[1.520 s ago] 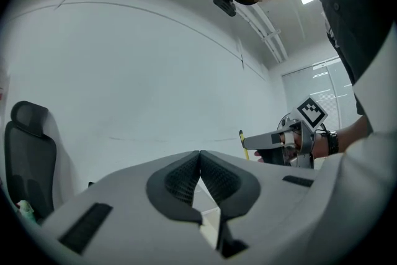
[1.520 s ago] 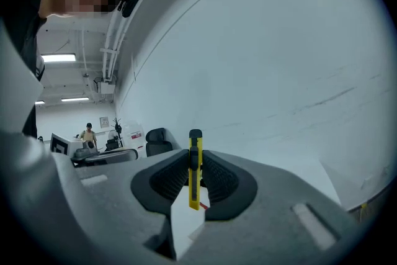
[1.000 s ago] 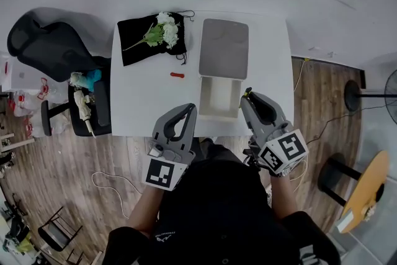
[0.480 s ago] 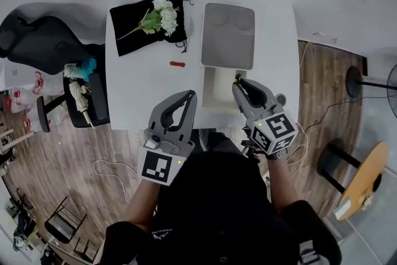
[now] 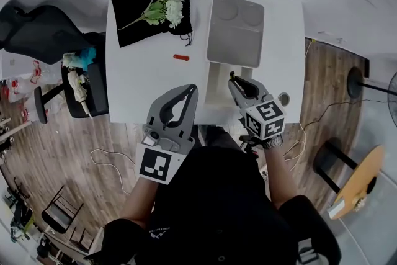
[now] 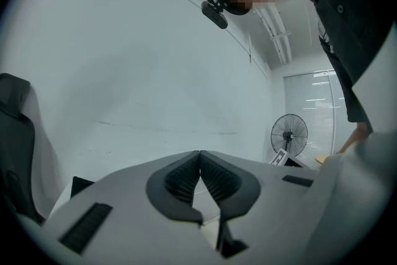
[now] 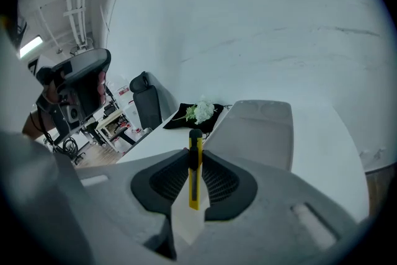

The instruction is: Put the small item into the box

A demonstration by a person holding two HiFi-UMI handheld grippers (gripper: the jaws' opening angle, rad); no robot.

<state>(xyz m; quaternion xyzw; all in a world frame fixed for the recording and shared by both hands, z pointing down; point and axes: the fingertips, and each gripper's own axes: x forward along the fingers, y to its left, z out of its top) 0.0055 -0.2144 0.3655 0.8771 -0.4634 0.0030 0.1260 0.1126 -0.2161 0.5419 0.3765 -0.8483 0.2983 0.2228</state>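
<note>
Jaws of your right claw (image 7: 194,155) are clamped on a slim yellow-and-black utility knife (image 7: 195,178). It stands upright between the ribbed black pads, with its dark tip poking out past them. In your head view, this claw hangs over the open white rectangular box (image 5: 215,85), close to the box's right wall. That puts the knife above the cavity rather than lying in it, though you cannot tell from these views whether it touches the wall. The box's flat grey lid (image 5: 236,31) is laid back toward the far edge of the white worktop (image 5: 142,84), and it shows two round dimples at its far end. Your left claw (image 5: 191,89) is pinched fully together with nothing between its pads. Its own camera shows the two tips meeting against a pale wall, with a standing fan (image 6: 288,134) off to the right. You are holding this claw above the near part of the worktop, just left of the box. A small red oblong item (image 5: 180,58) lies on the bare worktop between the box and a black cloth (image 5: 133,34), well apart from both claws. A spray of white flowers with green stems (image 5: 167,6) rests on that cloth at the far-left corner. A small grey round object (image 5: 284,98) sits near the right edge of the worktop, just beside your right claw. A black office chair (image 5: 34,34) stands to the left of the worktop.
</note>
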